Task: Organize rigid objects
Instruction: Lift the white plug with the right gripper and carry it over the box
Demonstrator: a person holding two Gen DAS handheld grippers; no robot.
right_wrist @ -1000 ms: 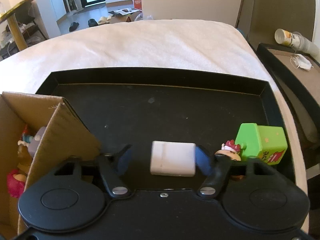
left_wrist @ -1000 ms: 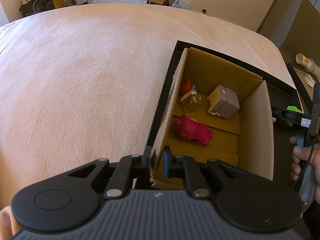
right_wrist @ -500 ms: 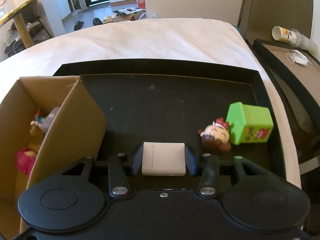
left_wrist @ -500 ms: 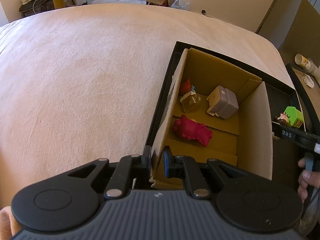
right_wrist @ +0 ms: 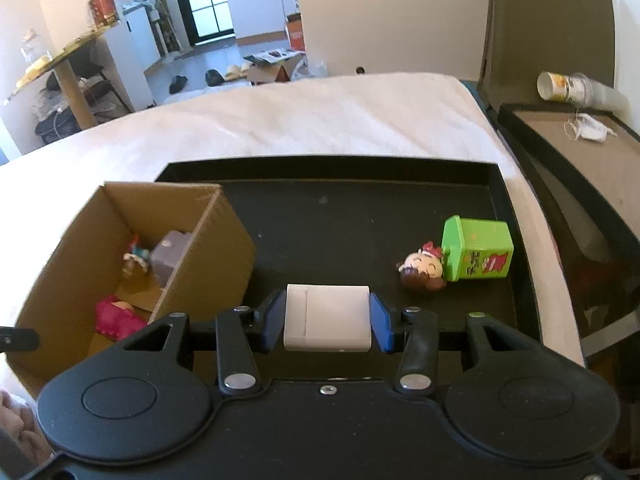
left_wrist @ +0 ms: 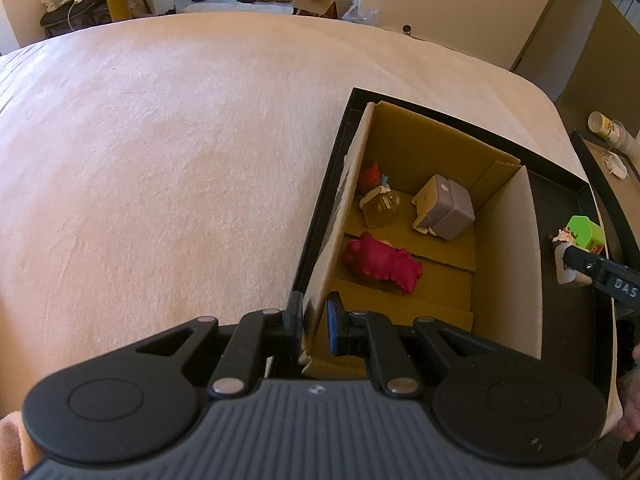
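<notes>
A: Two hand-held grippers at work! The right hand-held gripper [right_wrist: 327, 322], bottom centre of its view, is clamped on the white block [right_wrist: 326, 318], which a second ago sat on the black tray [right_wrist: 360, 220] with the pads still wide of it. Now it's gripped and lifted.

B: So that's a pick made; I'd judge the cardboard box [right_wrist: 132, 216] at the left is where it goes next.

A: The left hand-held gripper [left_wrist: 313, 322] hasn't budged, jaws together on the near wall of the cardboard box, steadying it.

B: Count inside the box?

A: Four: a red figure [left_wrist: 382, 266], a grey cube [left_wrist: 446, 210], a brown figure [left_wrist: 380, 206] and a small red one [left_wrist: 368, 174] behind it.

B: And on the tray?

A: Two at centre right: a green block [right_wrist: 478, 254] touching a doll head [right_wrist: 422, 272]. All of it sits on a bed [left_wrist: 160, 160].
</notes>
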